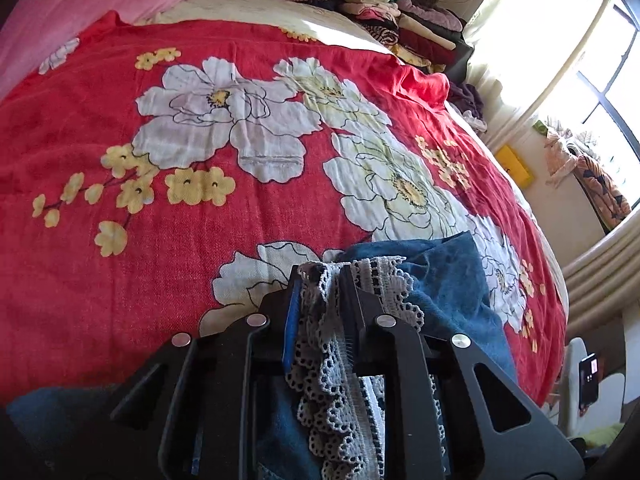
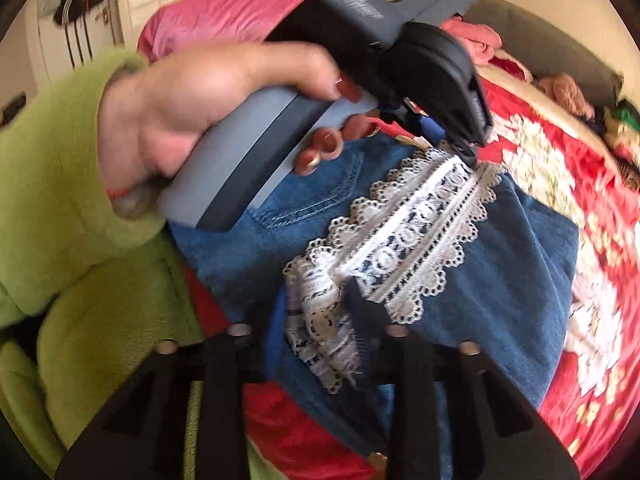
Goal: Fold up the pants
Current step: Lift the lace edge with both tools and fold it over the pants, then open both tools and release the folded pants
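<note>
Both the left gripper (image 1: 320, 276) and right gripper (image 2: 336, 300) are clamped on the lace hem (image 2: 416, 232) of the denim pants (image 2: 500, 280) at the bed's near edge, and should, I'd say, travel level together.

No words or numbers can be read anywhere. The left gripper (image 2: 460, 152) has a small pale label on its body, at 12 o'clock in the right wrist view. It is too blurry to read.
</note>
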`<state>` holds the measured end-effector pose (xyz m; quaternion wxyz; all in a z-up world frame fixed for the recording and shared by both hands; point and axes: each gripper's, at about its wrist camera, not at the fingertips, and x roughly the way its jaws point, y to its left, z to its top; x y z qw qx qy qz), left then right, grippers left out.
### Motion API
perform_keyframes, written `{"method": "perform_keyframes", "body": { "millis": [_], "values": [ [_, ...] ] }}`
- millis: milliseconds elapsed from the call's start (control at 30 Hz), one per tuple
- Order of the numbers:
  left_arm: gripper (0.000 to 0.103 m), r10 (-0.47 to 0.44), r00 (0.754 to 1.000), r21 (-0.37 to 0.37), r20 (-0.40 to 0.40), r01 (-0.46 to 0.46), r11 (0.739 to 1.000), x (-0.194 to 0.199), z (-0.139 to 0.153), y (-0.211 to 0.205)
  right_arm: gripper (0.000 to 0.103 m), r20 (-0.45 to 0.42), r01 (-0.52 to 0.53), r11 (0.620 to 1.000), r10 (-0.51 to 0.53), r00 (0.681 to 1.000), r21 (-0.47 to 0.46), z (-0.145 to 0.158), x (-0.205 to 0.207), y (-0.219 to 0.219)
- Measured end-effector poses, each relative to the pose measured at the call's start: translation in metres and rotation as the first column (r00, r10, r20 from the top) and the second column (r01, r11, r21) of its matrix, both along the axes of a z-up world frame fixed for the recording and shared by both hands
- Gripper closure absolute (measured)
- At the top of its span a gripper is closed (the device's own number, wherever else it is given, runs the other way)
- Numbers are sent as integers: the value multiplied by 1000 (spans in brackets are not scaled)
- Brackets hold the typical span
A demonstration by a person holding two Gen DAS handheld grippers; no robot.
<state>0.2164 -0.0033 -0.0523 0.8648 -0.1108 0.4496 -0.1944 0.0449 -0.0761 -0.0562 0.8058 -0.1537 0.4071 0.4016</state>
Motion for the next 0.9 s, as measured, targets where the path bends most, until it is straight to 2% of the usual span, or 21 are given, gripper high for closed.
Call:
{"method": "perform_keyframes", "body": {
  "millis": [100,200,367,400,467,600,667,767,900],
  "values": [
    [94,13,1000,-48,27,-11,999,-10,13,10,86,3,-19,999,19,1000,46,15,-7,-13],
    [94,29,998,-53,52,-27,998,-25,21,20,86,20,-60,996,59,998,70,24,-16,-16],
    [91,62,998,-26,21,-62,998,-26,6,23,83,-26,-62,997,63,998,41,8,-8,-7],
    [90,65,998,-15,18,-65,998,-24,3,22,82,-32,-61,997,62,998,41,5,-7,-6],
    [74,77,996,23,36,-78,997,-22,0,20,78,-54,-60,996,63,997,63,6,-9,-9],
    [71,83,993,47,85,-87,995,-29,8,22,70,-60,-72,984,83,995,163,29,-19,-27],
    [71,80,989,70,126,-90,994,-36,20,20,67,-29,-36,980,43,999,197,44,-18,-45],
    [71,55,985,69,162,-68,995,-55,36,16,66,9,75,978,-78,997,193,54,-6,-75],
    [71,-25,987,109,161,7,994,-90,41,-1,65,-1,212,970,-214,977,120,39,12,-107]
  ]
}}
